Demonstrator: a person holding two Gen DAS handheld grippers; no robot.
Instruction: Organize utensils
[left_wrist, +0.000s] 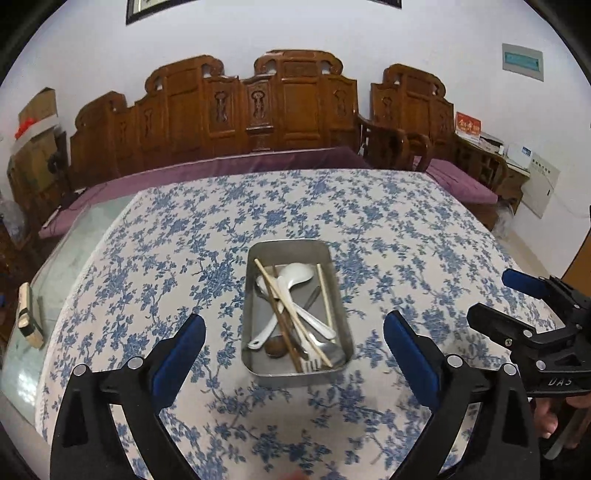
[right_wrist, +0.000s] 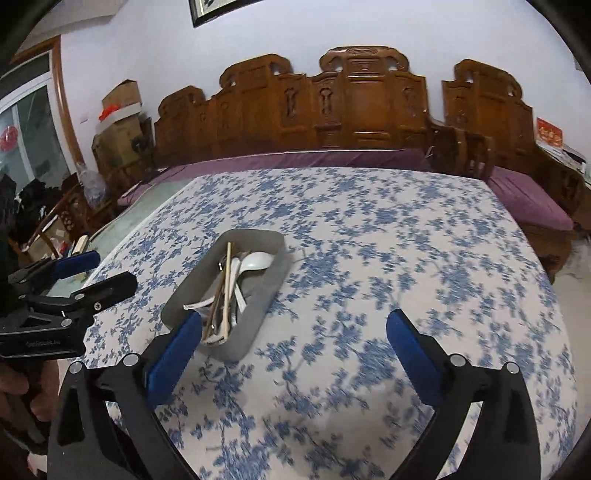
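A metal tray (left_wrist: 295, 246) sits on the worktop (left_wrist: 406, 229), which is covered by a white cloth with blue flowers. The tray is a long box shape with round corners. All the utensils lie inside it in a mixed pile.

In the pile there are two white spoons (left_wrist: 295, 275) with their bowls toward the far end of the tray. Pale chopsticks (left_wrist: 284, 302) lie across them at a slant, and one more pale stick (left_wrist: 325, 295) lies along the right side of the tray. A dark brown wooden spoon (left_wrist: 276, 347) rests at the near end. A metal fork (left_wrist: 314, 363) lies beside it with its prongs toward the near wall. The things cross over each other and touch.

The left gripper (left_wrist: 294, 345) hangs above the worktop on the near side of the tray. Its jaws are spread wide apart and hold nothing. The tray shows between its two blue pads (left_wrist: 181, 350).

The right gripper (right_wrist: 294, 345) is over the cloth to the right of the tray. Its jaws are spread wide too, and they hold nothing. In the right wrist view its left blue pad covers the near corner of the tray, but I cannot tell if it touches it.

Behind the worktop stands a carved wooden bench (left_wrist: 288, 103) with a purple cushion (left_wrist: 221, 166).
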